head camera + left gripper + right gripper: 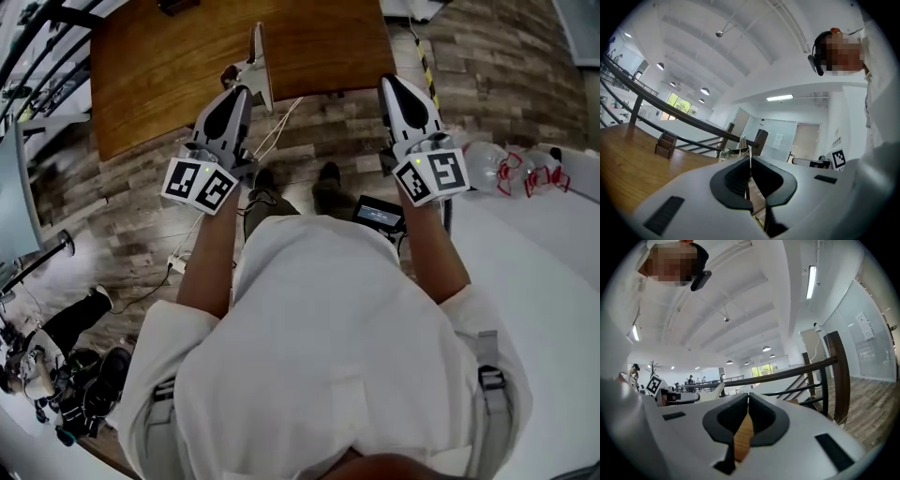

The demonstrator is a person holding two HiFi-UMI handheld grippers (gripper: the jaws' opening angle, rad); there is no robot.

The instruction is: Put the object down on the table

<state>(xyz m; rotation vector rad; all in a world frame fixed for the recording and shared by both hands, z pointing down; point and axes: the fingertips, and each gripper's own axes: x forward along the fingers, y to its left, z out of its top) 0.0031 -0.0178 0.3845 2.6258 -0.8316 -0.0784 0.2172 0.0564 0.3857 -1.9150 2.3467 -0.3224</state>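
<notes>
My left gripper (246, 91) (750, 158) is shut on a thin white object (258, 58) that stands on edge above the near side of the brown wooden table (169, 56). In the left gripper view the thin white object (749, 165) shows as a narrow sheet pinched between the jaws, with a pale part sticking out past the tips. My right gripper (387, 84) (748, 396) is shut with nothing in it, its tips level with the table's near right edge. Wood (743, 437) shows through the gap under its jaws.
Clear plastic bottles (492, 164) lie at the right beside a white surface (544, 253). Cables (274, 131) run over the plank floor under the table. A dark box (665, 144) stands far off on the table. Gear (56, 375) sits on the floor at lower left.
</notes>
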